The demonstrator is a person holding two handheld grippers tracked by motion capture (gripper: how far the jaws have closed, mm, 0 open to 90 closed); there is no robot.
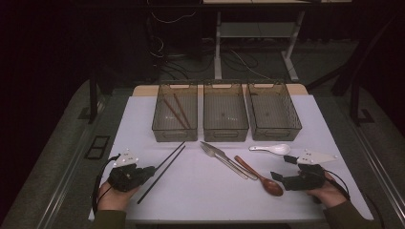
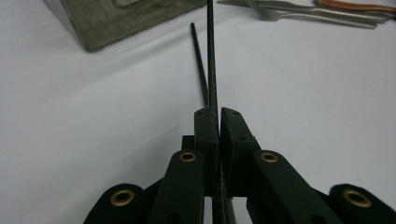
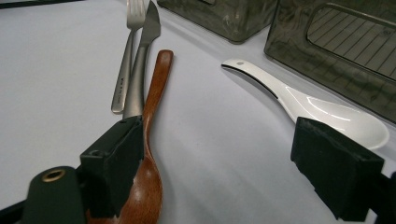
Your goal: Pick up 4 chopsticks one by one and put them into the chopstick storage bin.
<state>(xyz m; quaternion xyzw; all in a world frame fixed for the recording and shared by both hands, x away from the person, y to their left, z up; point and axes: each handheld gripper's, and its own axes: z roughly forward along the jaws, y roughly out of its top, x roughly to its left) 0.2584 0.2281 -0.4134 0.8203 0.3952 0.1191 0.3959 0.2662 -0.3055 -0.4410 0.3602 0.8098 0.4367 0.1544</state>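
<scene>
Black chopsticks (image 1: 162,168) lie on a white table (image 1: 200,191), near a brown wooden spoon (image 1: 260,175) and a white spoon (image 1: 271,149).

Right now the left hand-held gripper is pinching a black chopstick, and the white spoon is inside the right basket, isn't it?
Not quite. The left hand-held gripper does pinch a black chopstick, but the white spoon lies on the table, in front of the right basket, not inside it. The high view shows this.

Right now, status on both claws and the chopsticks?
Left claw shut on one black chopstick; its mate lies alongside on the table. Right claw open beside the wooden spoon. Nothing blocks the bins.
</scene>
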